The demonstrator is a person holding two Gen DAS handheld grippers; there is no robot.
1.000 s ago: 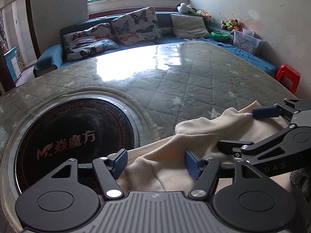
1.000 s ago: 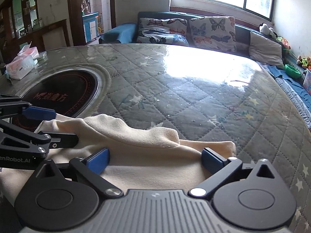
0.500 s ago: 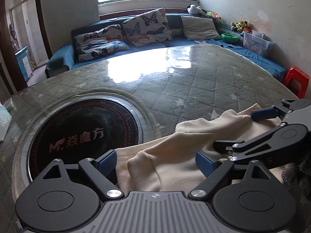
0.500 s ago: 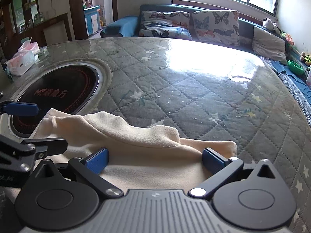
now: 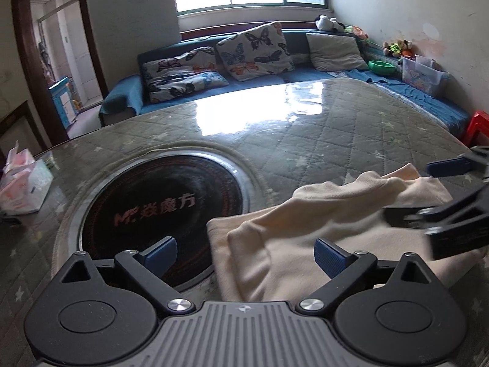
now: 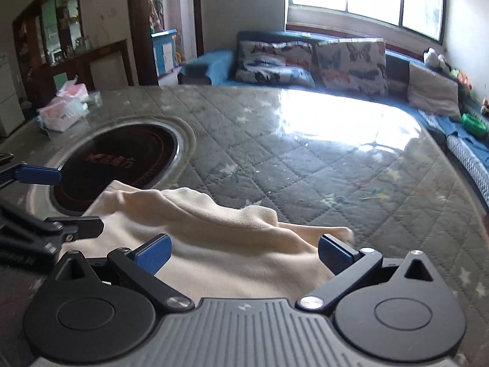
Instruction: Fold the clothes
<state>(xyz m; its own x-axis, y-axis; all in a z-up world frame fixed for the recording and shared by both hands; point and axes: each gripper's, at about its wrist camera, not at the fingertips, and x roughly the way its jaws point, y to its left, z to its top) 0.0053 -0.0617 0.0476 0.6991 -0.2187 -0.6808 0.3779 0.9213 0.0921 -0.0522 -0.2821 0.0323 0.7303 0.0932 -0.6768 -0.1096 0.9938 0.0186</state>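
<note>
Cream garment (image 5: pixel 321 232) lies bunched on the tabletop (image 5: pixel 305 140) at 3 o'clock of the round cooktop (image 5: pixel 159 205); left gripper (image 5: pixel 246 252) jaws are opening, right gripper (image 6: pixel 244 253) jaws wide, both holding nothing, maybe letting the fold settle

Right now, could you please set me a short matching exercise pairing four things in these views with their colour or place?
Column one:
1. garment
2. round cooktop
3. tissue pack
4. stool

Column two:
A. red, on the floor beyond the table's right edge
B. cream, lying crumpled on the quilted table before both grippers
C. black with red lettering, set into the table
D. pink and white, at the table's far left edge

Pairs: 1-B, 2-C, 3-D, 4-A
</note>
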